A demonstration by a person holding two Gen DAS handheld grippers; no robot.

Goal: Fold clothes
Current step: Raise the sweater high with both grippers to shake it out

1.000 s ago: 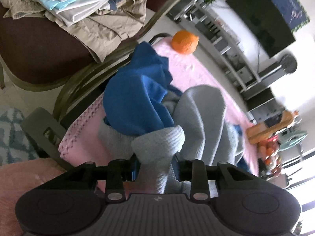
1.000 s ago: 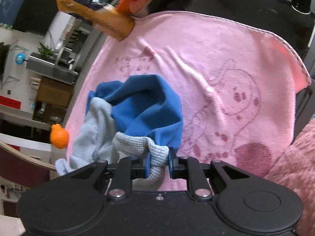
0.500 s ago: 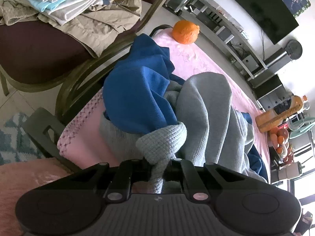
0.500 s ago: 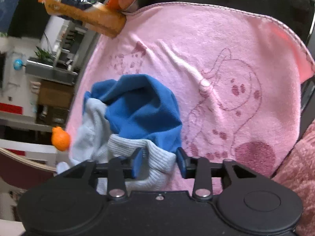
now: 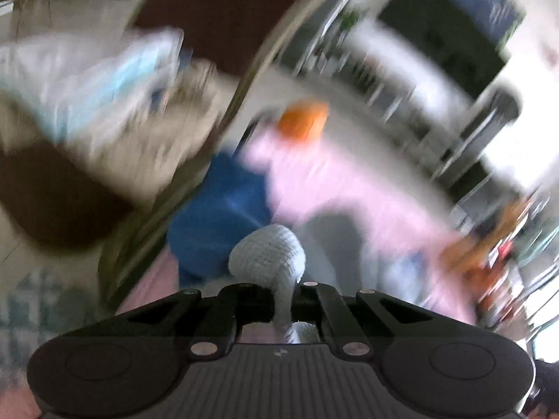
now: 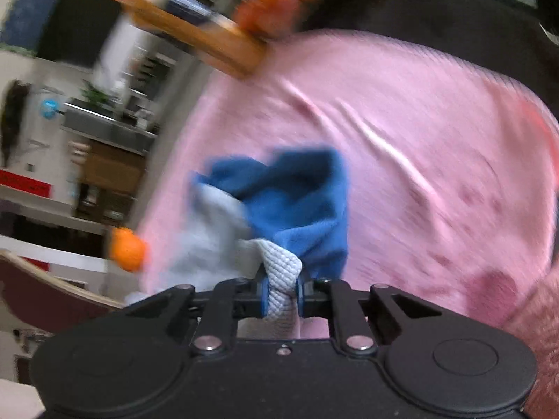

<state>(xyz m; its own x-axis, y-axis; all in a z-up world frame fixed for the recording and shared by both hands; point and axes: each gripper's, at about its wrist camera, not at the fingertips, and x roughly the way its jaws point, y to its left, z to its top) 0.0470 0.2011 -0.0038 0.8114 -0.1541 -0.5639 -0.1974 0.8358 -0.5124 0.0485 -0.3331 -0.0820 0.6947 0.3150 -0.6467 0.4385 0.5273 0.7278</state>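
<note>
Daylight is bright in both my wrist views; white glare blows out the far right of my left view; heavy motion blur smears both backgrounds, worse on the left; only my gripper bodies stay sharp; fisheye bends the edges.

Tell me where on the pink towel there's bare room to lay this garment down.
The pink towel lies bare right of the blue and grey garment, out to its dark-table edge. It is crowded behind, by the orange bottle, and left, near the orange.
</note>
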